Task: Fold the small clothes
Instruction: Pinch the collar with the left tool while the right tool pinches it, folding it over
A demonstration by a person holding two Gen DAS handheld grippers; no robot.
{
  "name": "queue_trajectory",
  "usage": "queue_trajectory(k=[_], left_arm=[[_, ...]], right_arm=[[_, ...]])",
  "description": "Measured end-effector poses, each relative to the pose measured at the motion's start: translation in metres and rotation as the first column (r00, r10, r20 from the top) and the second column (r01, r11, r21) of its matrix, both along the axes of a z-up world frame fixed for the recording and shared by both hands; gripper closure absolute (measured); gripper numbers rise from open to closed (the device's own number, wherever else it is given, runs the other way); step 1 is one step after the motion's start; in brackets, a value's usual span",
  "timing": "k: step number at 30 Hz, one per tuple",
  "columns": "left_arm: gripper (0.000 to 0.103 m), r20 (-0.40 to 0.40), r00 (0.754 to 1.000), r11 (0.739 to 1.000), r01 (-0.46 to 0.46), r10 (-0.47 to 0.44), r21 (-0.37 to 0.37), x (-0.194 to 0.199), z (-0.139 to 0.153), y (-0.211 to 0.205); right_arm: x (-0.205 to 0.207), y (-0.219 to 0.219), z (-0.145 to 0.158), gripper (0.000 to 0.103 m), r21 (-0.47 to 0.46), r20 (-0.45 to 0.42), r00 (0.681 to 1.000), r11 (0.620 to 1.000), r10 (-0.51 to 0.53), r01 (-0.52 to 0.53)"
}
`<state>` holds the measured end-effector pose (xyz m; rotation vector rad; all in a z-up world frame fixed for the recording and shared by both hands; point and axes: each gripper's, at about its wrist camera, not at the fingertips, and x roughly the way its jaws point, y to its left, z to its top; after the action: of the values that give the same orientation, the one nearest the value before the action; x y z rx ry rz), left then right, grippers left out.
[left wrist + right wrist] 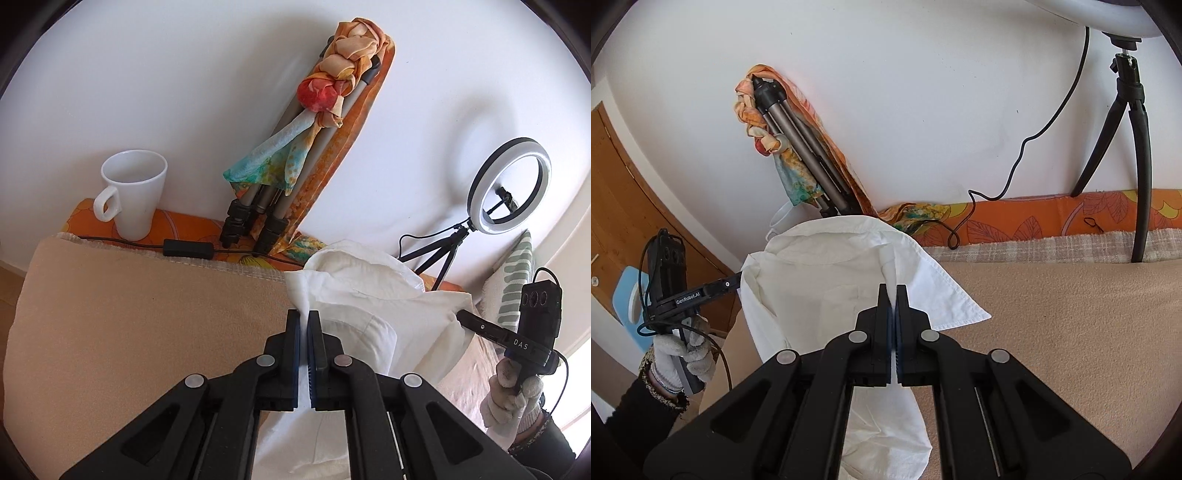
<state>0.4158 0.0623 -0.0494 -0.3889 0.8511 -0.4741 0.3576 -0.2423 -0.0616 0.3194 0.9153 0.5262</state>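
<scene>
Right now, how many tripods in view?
2. A folded grey tripod wrapped in a colourful scarf leans on the wall; a small black tripod holds the ring light, far right.

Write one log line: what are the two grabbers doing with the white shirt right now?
left gripper: shut on white shirt | right gripper: shut on white shirt | shirt: lifted over beige blanket | fold: not yet done

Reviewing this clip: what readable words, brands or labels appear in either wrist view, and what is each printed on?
"DAS": white letters on the black body of the right gripper, seen in the left wrist view.
"GenRobot.AI": white letters on the black body of the left gripper, seen in the right wrist view.
Nothing readable on the white shirt, mug or ring light.
</scene>
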Motion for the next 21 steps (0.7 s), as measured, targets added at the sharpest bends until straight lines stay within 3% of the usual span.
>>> queue_trajectory(k=[10,21], left_arm=[[0.103,0.024,1.0,1.0,-0.015,0.015,-0.001,-0.08,0.026,0.011],[0.103,0.005,1.0,1.0,-0.025,0.025,0.012,-0.161,0.016,0.021]], right_arm=[[-0.074,-0.001,0.035,0.101,-0.02,0.038,0.999,1.0,0.025,-0.024],[-0.154,0.002,0.037,0.101,-0.071,0.054,0.997,0.996,0.054,-0.05]])
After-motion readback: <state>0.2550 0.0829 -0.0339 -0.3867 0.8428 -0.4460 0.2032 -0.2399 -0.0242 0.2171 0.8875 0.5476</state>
